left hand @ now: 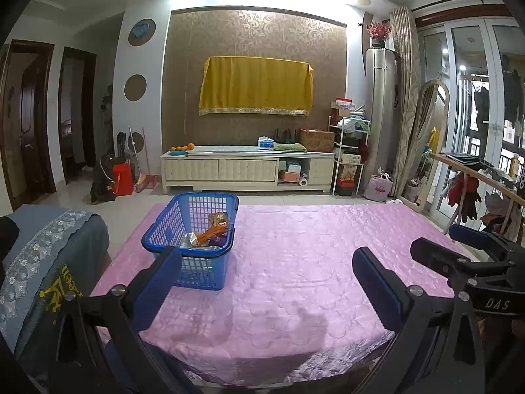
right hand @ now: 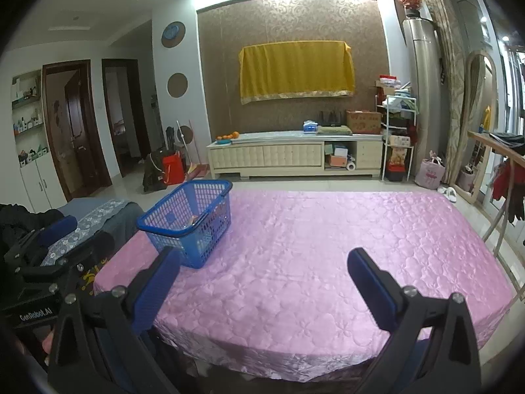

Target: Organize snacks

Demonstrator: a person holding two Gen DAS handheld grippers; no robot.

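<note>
Snacks (left hand: 215,229) clearest from left wrist

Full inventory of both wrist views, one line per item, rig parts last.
basket: 1, blue plastic mesh, left part of the table
snack packets: several, orange, gold and clear wrappers, inside the basket; exact count unclear
table cover: 1, pink quilted, spread over the table
chair cover: 1, grey-blue with lace trim, left of the table
TV cabinet: 1, cream, against the far wall
yellow cloth: 1, hung on the wall above the cabinet
oranges: a few, on a plate on the cabinet's left end
cardboard box: 1, brown, cabinet's right end
left gripper: 1, black with blue pads, open, empty
right gripper: 1, black with blue pads, open, empty
</note>
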